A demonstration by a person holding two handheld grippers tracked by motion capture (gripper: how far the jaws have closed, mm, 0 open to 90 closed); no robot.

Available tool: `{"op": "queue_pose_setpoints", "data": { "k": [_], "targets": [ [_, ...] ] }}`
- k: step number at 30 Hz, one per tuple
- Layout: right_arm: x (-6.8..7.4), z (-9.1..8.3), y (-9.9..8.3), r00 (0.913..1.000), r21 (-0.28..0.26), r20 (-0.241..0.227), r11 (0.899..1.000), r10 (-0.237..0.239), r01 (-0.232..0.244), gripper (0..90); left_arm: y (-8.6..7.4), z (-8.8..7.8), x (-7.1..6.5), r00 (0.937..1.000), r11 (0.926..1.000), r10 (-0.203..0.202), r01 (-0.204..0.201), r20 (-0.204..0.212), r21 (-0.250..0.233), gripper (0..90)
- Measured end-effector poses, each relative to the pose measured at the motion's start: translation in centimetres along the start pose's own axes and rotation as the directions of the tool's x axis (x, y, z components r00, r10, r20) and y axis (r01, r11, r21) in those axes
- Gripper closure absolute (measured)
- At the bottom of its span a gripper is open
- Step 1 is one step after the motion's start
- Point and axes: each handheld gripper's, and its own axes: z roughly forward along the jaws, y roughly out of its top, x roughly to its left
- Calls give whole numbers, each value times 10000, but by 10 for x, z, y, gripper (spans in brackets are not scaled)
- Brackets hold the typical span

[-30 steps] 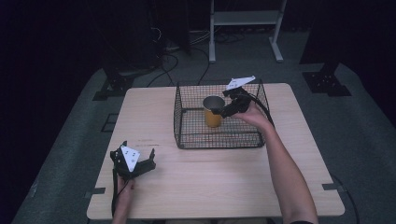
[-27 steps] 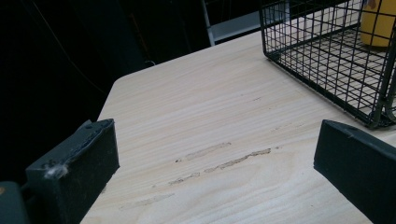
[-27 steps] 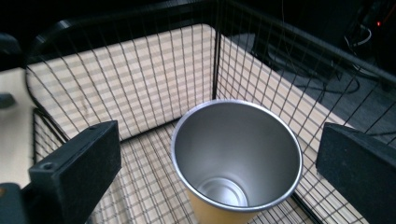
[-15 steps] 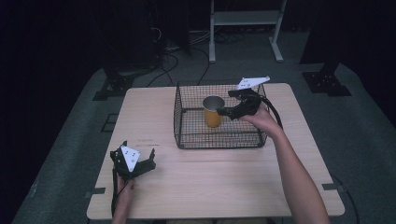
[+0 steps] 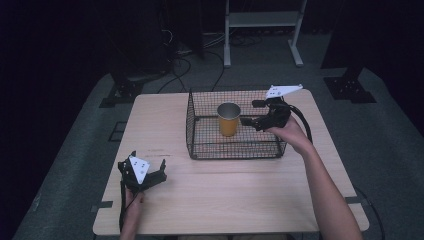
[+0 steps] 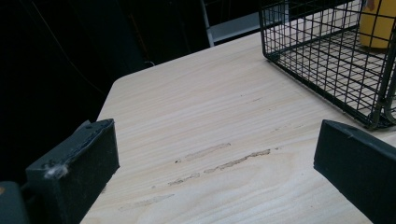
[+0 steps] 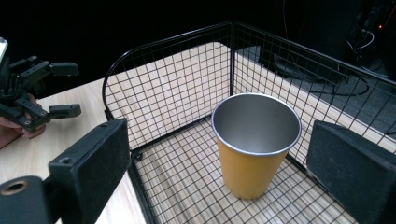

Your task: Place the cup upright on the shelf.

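Observation:
An orange metal cup (image 5: 228,120) with a silver inside stands upright in the black wire basket (image 5: 235,150) at the table's far middle. My right gripper (image 5: 253,113) hovers over the basket's right side, just right of the cup and apart from it. Its jaws have just been closing but stand open, with nothing between the pads. In the right gripper view the cup (image 7: 254,144) stands a little beyond the right gripper (image 7: 219,158). My left gripper (image 5: 159,172) rests open near the table's front left, holding nothing; in its own view the left gripper (image 6: 215,163) frames bare wood.
The wooden table (image 5: 240,190) has scuff marks (image 6: 219,161) ahead of the left gripper. The basket's corner (image 6: 327,70) and the cup (image 6: 380,23) lie beyond them. A white metal stand (image 5: 262,20) and cables lie on the dark floor behind.
My right gripper has drawn back to the right, away from the cup, and risen a little. The cup stays standing in the basket. The left gripper has not moved.

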Motion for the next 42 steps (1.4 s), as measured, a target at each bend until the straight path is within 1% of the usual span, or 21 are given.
{"op": "queue_pose_setpoints", "data": {
  "k": [2, 4, 5, 7, 8, 11, 12, 15, 16, 18, 20, 21, 24, 26, 30, 34, 39, 42],
  "targets": [
    [3, -3, 0, 9999, 37, 65, 9999, -136, 136, 55, 0, 0, 0, 10000, 10000, 24, -24, -5, 2, 0],
    [7, -6, -1, 9996, -42, 76, 9996, -290, 290, 56, 0, 0, 0, 10000, 10000, 4, -4, 4, 7, 0],
    [8, -8, -1, 9995, -64, 99, 9996, -289, 290, 56, 0, 0, 0, 10000, 10000, -6, 6, 5, 1, 0],
    [12, -11, -3, 9998, -151, -5, 9997, -195, 195, 58, 0, 0, 0, 10000, 10000, 1, 0, 14, -20, 0],
    [14, -12, -5, 9997, -177, 36, 9996, -227, 227, 58, 0, 0, 0, 10000, 10000, -2, 3, 17, -33, 0],
    [16, -14, -7, 9997, -74, 78, 9997, -221, 222, 58, 0, 0, 0, 10000, 10000, 19, -19, 11, -28, 0],
    [18, -17, -11, 9995, -23, 136, 9996, -288, 289, 59, 0, 0, 0, 10000, 10000, 14, -14, 16, -33, 0],
    [18, -21, -15, 9996, 47, 170, 9997, -246, 246, 59, 0, 0, 0, 10000, 10000, 44, -44, 25, -33, 0],
    [18, -22, -17, 9994, 54, 249, 9997, -245, 244, 59, 0, 0, -1, 10000, 10000, 56, -56, 23, -34, 0],
    [17, -24, -19, 9996, 162, 248, 9998, -132, 128, 66, 0, 0, -1, 10000, 10000, 56, -56, 27, -29, 0],
    [18, -28, -22, 9993, 76, 296, 9997, -216, 213, 140, 0, 0, -1, 10000, 10000, 58, -58, 18, -22, 0],
    [19, -29, -24, 9991, 75, 352, 9997, -229, 226, 123, 0, 0, -1, 10000, 10000, 62, -62, 15, -20, 0],
    [18, -33, -28, 9992, 79, 371, 9999, -150, 147, 129, 0, 0, -1, 9999, 10000, 97, -97, 25, -22, 0],
    [19, -35, -30, 9992, 265, 392, 9996, -113, 103, 129, 0, 0, -1, 10000, 10000, 95, -95, 28, -29, 0],
    [22, -38, -34, 9989, 244, 413, 9995, -208, 198, 129, 0, 0, -1, 10000, 10000, 26, -25, 21, -38, 0],
    [25, -42, -39, 9988, 147, 439, 9997, -226, 220, 129, 0, 0, -1, 9999, 9999, 106, -106, 33, -8, 0],
    [27, -46, -45, 9987, 213, 484, 9997, -153, 143, 130, 0, 0, -1, 9999, 9999, 108, -108, 27, 3, 0],
    [29, -49, -48, 9986, 161, 514, 9998, -116, 108, 129, 0, 0, -1, 10000, 10000, 92, -91, 17, -8, 0]
  ]
}}
